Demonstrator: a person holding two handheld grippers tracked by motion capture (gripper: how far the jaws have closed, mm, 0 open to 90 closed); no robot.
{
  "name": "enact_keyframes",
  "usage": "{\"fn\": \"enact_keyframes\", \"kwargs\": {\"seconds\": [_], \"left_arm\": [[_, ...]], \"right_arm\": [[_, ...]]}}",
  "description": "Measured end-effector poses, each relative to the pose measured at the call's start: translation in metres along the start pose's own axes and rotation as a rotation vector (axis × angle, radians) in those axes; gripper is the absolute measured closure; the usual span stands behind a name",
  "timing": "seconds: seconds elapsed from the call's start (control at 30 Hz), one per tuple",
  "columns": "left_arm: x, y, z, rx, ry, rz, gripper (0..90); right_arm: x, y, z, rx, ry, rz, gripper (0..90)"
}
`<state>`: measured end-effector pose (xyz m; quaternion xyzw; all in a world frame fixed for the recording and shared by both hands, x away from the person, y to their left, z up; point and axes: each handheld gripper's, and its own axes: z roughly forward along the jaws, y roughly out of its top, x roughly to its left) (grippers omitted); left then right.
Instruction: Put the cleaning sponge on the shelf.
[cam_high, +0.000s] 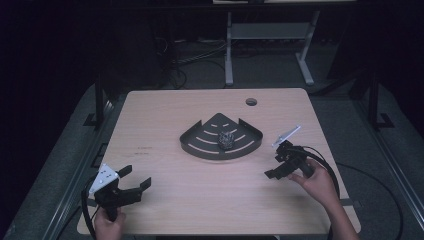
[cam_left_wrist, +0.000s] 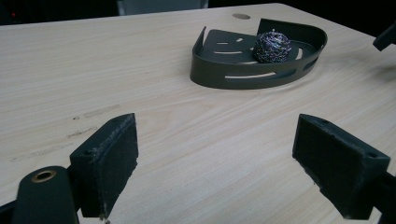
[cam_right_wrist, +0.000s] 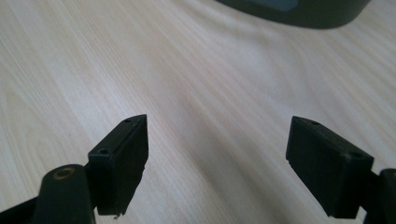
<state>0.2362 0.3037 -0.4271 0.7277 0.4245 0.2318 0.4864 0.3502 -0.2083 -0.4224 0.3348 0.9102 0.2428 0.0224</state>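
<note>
Black tongs (cam_high: 136, 178) (cam_high: 274, 166) both gape wide, empty.

A round steel-wool scrubber (cam_high: 226, 139) lies inside the dark fan-shaped corner tray (cam_high: 200, 145), which sits flat near the counter (cam_high: 200, 200) centre.

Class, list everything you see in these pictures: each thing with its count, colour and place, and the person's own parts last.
Table: one, light wood, centre of the high view.
Tray: one, dark, fan-shaped with slots, mid-table.
Scourer: one, grey steel-wool ball, in the tray.
Hole: one, round, table's far edge.
Desk frame: one, white, on the floor behind.
Left gripper: one, black, near left, jaws open.
Right gripper: one, black, right of the tray, jaws open.
Hands: two, one on each gripper.
</note>
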Motion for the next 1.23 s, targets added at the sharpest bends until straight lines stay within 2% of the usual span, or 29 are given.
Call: {"fn": "enact_keyframes", "kwargs": {"seconds": [0.63, 1.0, 1.13, 1.23], "left_arm": [[-0.003, -0.003, 0.007, 0.014, -0.012, 0.01, 13.7], [-0.003, -0.006, 0.012, 0.026, -0.031, -0.006, 13.7], [-0.004, -0.006, 0.014, 0.026, -0.032, -0.004, 13.7], [-0.005, -0.006, 0.016, 0.017, -0.047, -0.012, 13.7]], "right_arm": [[0.005, -0.029, 0.0, -0.027, 0.012, 0.03, 20.7], [0.015, -0.051, -0.001, -0.069, 0.019, 0.045, 20.6], [0.021, -0.059, -0.002, -0.103, 0.031, 0.054, 20.2], [0.025, -0.065, -0.001, -0.13, 0.048, 0.063, 19.8]]}}
